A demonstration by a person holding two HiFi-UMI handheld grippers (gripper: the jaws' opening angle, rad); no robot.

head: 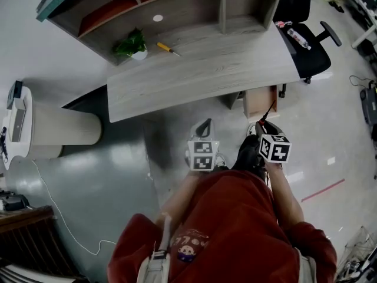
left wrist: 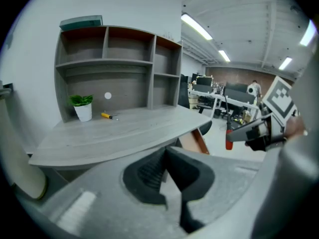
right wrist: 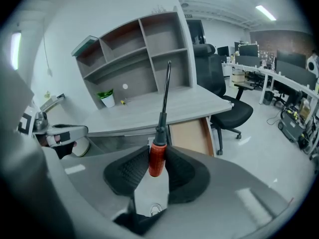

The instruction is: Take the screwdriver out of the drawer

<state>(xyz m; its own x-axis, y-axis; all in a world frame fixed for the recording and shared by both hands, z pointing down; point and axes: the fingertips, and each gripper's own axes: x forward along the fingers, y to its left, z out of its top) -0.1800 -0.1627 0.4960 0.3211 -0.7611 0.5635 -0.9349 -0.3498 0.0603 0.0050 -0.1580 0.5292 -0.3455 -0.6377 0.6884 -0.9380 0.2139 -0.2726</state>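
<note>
My right gripper [right wrist: 158, 152] is shut on the red handle of a screwdriver [right wrist: 157, 159], whose dark shaft points up and away from the jaws. The head view shows this gripper [head: 261, 133] held in the air in front of the open wooden drawer [head: 260, 101] under the grey desk [head: 206, 69]. In the left gripper view the held screwdriver [left wrist: 229, 141] hangs at the right, next to the drawer [left wrist: 195, 141]. My left gripper [left wrist: 165, 154] is shut with nothing in it, and hovers [head: 204, 130] beside the right one, left of the drawer.
A small yellow screwdriver [head: 167, 48] and a potted plant [head: 133, 45] lie at the back of the desk under a shelf unit [head: 177, 5]. A black office chair [head: 307, 40] stands at the desk's right end. A pale round cabinet [head: 59, 128] is at the left.
</note>
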